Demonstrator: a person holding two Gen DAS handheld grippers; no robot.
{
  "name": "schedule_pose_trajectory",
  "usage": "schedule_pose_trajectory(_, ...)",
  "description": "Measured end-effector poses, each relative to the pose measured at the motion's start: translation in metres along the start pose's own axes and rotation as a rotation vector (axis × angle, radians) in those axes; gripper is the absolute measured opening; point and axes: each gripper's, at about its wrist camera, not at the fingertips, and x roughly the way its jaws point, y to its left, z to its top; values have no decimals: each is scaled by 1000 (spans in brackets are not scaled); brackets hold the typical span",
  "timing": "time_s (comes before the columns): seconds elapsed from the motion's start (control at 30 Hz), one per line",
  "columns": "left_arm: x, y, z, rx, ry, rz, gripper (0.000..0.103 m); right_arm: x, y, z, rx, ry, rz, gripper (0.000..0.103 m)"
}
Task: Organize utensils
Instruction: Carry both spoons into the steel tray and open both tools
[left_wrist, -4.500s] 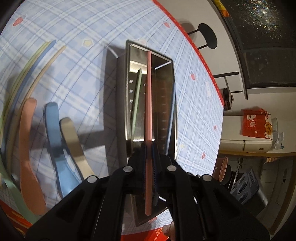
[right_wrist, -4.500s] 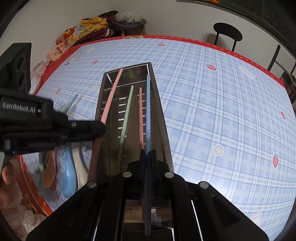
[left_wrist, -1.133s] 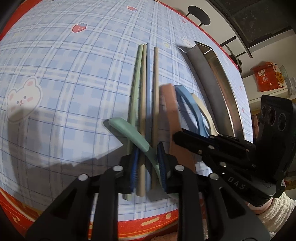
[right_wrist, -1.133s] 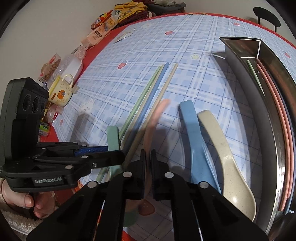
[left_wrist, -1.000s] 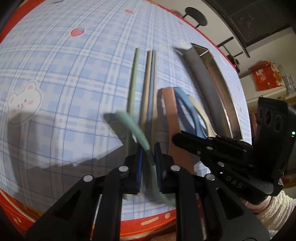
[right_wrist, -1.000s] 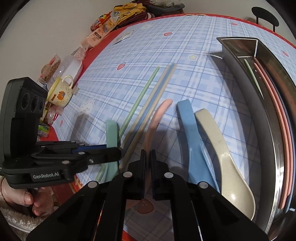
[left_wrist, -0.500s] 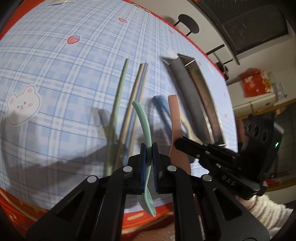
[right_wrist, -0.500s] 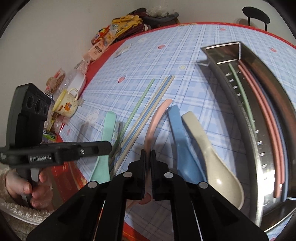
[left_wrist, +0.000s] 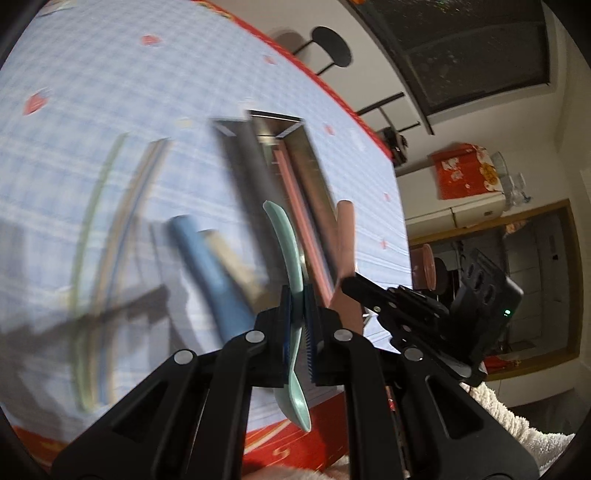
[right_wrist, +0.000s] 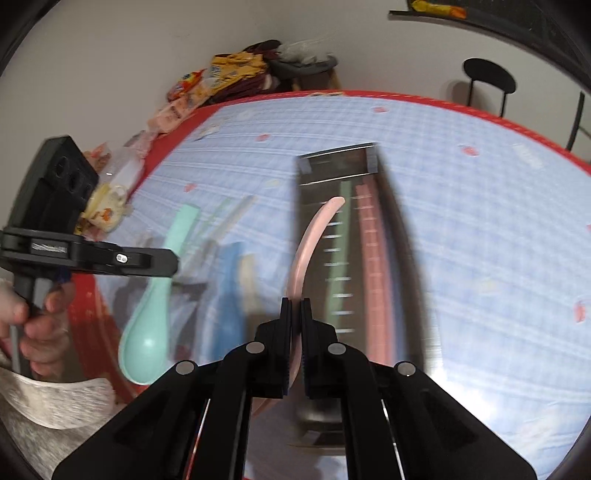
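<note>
Two spoons off the cloth, each pinched at mid-handle: a mint-green spoon between the closed fingers of the left gripper, a pink spoon between those of the right gripper. Half a second ago both hung lower, beside the metal tray; now the pink one is over it. Tray contents: green and pink chopsticks. A blue spoon, a beige one and several chopsticks lie on the checked tablecloth.
</note>
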Motion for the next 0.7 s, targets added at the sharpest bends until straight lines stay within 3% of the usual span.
schedule_pose_trajectory(0.23,37,-25,14,-28,-8,-55,11,10,-34,-2,-70,67,-61,5)
schedule_pose_trajectory(0.43,63,-35,21,-48,-9,-77,11,26,-33,-7,-80,108,-26,5)
schedule_pose_trajectory(0.53,73,-37,20,-58,1,-68,11,31,-30,-11,-103,132,-49,6)
schedule_pose_trajectory(0.7,88,-37,19,-73,10,-61,11,12,-32,-11,-88,79,-72,11)
